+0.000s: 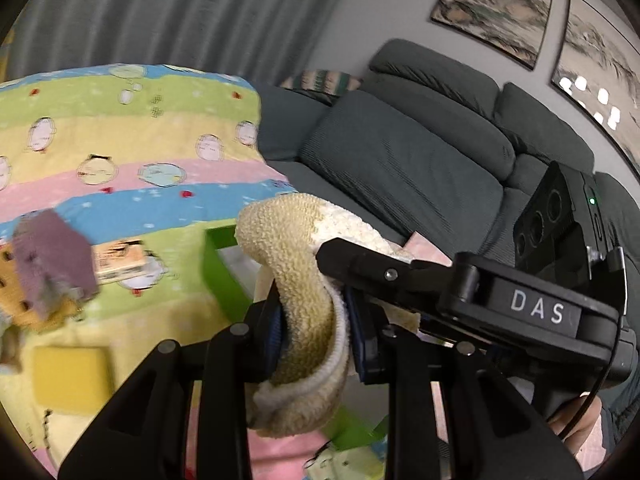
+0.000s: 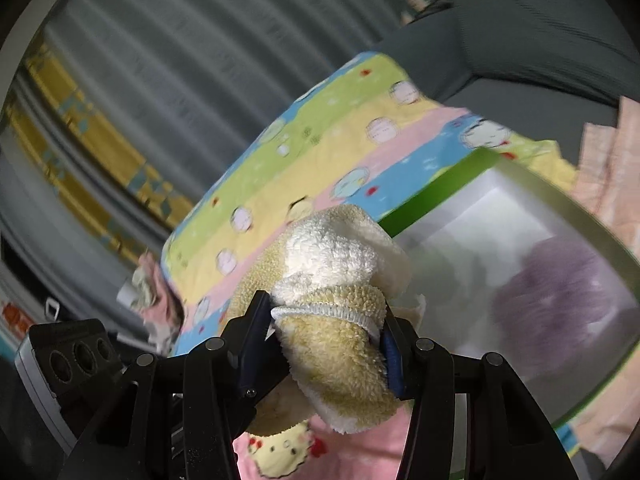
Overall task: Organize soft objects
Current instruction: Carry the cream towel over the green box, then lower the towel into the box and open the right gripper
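A fluffy cream and white cloth [image 1: 296, 264] is pinched by both grippers at once. My left gripper [image 1: 316, 332] is shut on one end of it. My right gripper [image 2: 326, 344] is shut on the other end [image 2: 332, 320]; its black body [image 1: 500, 304] crosses the left wrist view. The cloth hangs above a striped cartoon blanket [image 1: 120, 144], beside a green-rimmed white bin [image 2: 472, 232] that holds a purple soft thing [image 2: 560, 288].
On the blanket lie a yellow sponge [image 1: 70, 376], a purple cloth [image 1: 52, 256] and a small printed box [image 1: 120, 266]. A grey sofa [image 1: 420, 152] stands behind, grey curtains [image 1: 160, 12] further back. A pink cloth [image 2: 608, 168] lies by the bin.
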A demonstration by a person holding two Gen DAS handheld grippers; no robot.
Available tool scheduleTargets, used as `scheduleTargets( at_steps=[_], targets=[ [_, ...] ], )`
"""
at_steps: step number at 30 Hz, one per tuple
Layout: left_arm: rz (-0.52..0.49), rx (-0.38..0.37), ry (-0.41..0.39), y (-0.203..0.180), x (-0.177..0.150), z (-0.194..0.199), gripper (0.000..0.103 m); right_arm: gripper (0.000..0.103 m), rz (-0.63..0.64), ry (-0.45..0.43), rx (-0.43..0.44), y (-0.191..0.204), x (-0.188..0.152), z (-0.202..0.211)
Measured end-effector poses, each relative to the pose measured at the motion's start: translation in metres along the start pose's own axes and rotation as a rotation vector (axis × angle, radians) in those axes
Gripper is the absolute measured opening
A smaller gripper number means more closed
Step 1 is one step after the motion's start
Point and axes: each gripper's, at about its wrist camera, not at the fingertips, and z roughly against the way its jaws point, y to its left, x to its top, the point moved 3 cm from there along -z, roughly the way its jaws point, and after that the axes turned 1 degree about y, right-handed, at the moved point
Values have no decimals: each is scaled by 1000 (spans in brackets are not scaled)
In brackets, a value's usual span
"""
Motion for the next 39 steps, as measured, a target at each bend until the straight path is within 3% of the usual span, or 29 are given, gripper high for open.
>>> scheduleTargets(
  at_steps=[8,14,20,23,25,28,32,39],
  targets=[
    [-3,-96,103,-30,-1,-56,25,52,-94,-69,-123,-53,20,27],
    [-11,-92,183,-42,-10,-86,25,53,-175,-56,-191,-92,24,33],
    [47,-78,271,-38,-23,-108,26,53,-198,-11,-302,-112,21,25],
    [40,-26,292,-38,-29,-111,37,53,-227,18,-341,-122,18,21],
    [38,0,291,-36,-31,-108,57,54,-239,33,-364,-126,16,19],
    [39,5,271,-32,-32,-96,74,71,-233,26,-386,-125,17,19],
    [67,6,221,-23,-29,-72,82,76,-202,-18,-401,-115,18,25],
    [99,88,157,7,-32,-22,87,83,-94,-54,-405,-86,17,23]
  ],
)
